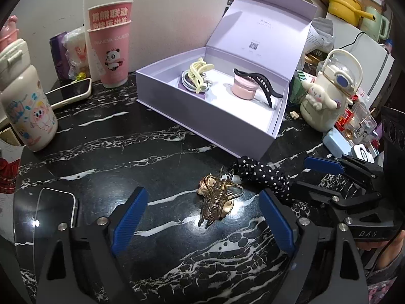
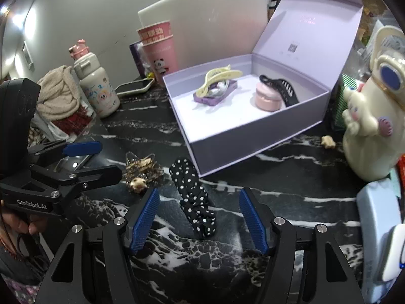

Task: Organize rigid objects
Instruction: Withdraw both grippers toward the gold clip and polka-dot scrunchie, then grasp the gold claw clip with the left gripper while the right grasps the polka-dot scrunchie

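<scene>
Gold hair claw (image 1: 217,200) — on the black marbled surface (image 1: 101,152), between the spread fingers of the left tool (image 1: 202,217), untouched. Polka-dot scrunchie (image 2: 195,197) — between the right tool (image 2: 200,217) fingers, spread, clear of it. Lilac box (image 1: 202,124) behind both.

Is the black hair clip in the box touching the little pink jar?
Touching. In the left wrist view the black hair clip arches over the pink jar and rests on its lid; the right wrist view shows the clip leaning against the jar too.

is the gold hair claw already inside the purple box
No, the gold hair claw lies on the black marble table, in front of the open purple box.
</scene>
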Action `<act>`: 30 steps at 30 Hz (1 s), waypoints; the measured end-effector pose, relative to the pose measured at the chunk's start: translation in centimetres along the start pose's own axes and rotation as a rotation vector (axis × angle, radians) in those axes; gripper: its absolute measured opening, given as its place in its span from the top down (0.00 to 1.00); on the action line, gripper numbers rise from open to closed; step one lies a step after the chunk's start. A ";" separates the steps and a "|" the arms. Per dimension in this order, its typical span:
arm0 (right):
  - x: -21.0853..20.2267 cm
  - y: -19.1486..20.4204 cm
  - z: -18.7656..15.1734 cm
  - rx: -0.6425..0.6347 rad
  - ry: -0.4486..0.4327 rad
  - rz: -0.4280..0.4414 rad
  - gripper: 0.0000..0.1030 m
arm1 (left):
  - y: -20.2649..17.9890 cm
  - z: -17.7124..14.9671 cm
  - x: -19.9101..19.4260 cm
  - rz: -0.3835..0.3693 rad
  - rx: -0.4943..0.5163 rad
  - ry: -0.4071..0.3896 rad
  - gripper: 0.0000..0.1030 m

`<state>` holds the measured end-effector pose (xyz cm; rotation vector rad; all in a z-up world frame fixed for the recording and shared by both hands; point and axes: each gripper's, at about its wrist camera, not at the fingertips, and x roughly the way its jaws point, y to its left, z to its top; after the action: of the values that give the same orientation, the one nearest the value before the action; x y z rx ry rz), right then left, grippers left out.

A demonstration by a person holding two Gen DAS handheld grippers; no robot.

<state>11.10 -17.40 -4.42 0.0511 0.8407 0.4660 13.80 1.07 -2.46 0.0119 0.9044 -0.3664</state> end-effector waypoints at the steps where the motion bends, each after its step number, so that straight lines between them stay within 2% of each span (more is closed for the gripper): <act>1: 0.3 0.0 -0.1 -0.003 0.005 0.003 0.36 | -0.1 -0.1 0.3 -0.002 0.002 0.003 0.16; 3: 0.9 0.0 -0.1 -0.011 0.015 0.009 0.37 | -0.1 -0.1 0.7 -0.010 0.003 0.010 0.16; 5: 1.4 0.0 -0.1 -0.014 0.028 0.017 0.43 | -0.1 -0.1 1.0 -0.025 -0.003 0.014 0.17; 8: 2.1 -0.1 -0.1 -0.020 0.042 0.021 0.47 | -0.1 0.0 1.5 -0.034 -0.005 0.023 0.24; 17: 3.2 0.1 0.2 -0.044 0.079 0.040 0.56 | -0.2 0.0 3.0 -0.047 0.005 0.067 0.36; 22: 3.6 0.5 0.3 -0.061 0.090 0.039 0.59 | 0.0 -0.1 3.7 -0.059 0.003 0.082 0.36; 25: 3.7 0.6 0.3 -0.069 0.091 0.035 0.68 | 0.0 0.0 3.8 -0.055 0.003 0.070 0.36; 27: 3.6 0.6 0.3 -0.071 0.088 0.033 0.73 | 0.1 0.1 3.9 -0.053 0.001 0.065 0.41; 30: 3.6 0.6 0.2 -0.066 0.088 0.035 0.76 | 0.0 0.2 4.0 -0.044 0.011 0.061 0.57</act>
<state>13.06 -15.32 -6.64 -0.0159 0.9110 0.5318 16.15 -0.16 -5.43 0.0136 0.9638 -0.4139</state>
